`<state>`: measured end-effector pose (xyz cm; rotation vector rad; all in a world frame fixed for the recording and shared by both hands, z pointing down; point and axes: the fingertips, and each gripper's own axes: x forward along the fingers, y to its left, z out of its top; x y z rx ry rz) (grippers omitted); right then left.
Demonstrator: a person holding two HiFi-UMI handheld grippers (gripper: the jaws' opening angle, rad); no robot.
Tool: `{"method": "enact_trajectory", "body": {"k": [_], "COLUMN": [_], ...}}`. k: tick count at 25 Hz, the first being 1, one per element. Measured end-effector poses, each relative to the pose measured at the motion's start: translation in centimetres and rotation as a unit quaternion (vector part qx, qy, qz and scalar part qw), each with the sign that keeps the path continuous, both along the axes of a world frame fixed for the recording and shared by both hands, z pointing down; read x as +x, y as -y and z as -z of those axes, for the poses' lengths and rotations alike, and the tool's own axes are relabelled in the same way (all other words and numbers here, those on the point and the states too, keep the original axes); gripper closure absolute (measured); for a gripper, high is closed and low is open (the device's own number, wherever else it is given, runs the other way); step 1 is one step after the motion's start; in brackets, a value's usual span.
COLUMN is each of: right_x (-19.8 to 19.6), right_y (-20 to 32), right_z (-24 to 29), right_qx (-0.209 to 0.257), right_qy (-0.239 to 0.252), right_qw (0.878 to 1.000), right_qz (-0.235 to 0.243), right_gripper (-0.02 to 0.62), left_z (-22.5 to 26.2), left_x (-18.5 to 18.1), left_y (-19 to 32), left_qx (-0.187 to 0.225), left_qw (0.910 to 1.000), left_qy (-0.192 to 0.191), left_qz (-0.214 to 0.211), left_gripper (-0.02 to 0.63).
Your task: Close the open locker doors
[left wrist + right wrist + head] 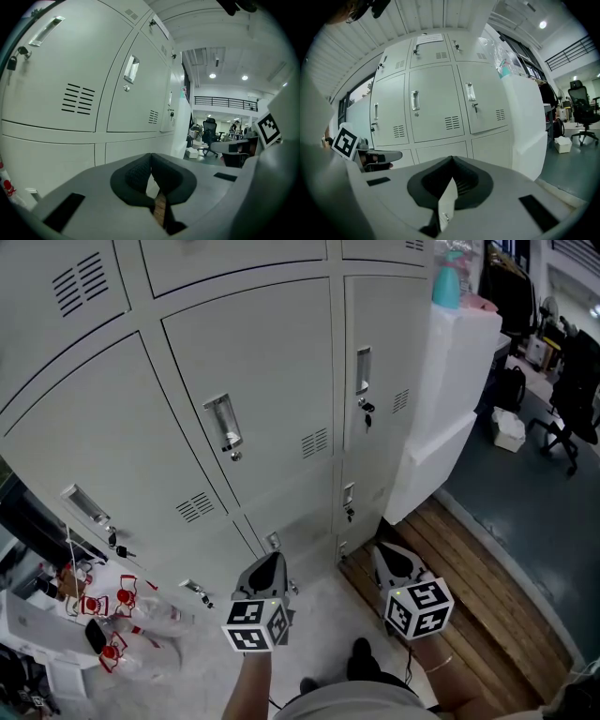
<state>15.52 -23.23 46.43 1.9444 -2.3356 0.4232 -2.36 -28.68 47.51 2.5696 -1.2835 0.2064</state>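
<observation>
I hold my left tool (270,563) and right tool (389,559) low before the lockers (187,277), noses toward them, probably ready to push. Both have jaws pressed together, nothing between. Every locker door (272,381) in view sits flush, so contents hidden, task looks done. Left of the lockers: red-printed plastic bag (131,615), contents unclear.

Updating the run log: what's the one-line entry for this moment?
left gripper: shut, empty | right gripper: shut, empty | locker doors: all visible ones closed
</observation>
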Motion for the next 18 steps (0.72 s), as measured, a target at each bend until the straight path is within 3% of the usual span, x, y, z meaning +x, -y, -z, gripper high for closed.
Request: {"method": "enact_trajectory", "body": {"k": [18], "right_x": [0.21], "right_y": [0.49], "right_z": [0.28], "right_qx": [0.006], "right_qy": [-0.003], "right_qw": [1.000], "right_qz": [0.011], "right_gripper": [0.598], "left_z": [-0.25], "left_x": [0.19], "left_y": [0.58], "left_qx": [-0.001], "left_qw": [0.9999], "left_qy": [0.000], "left_qz": [0.012], "left_gripper": [0.584]}}
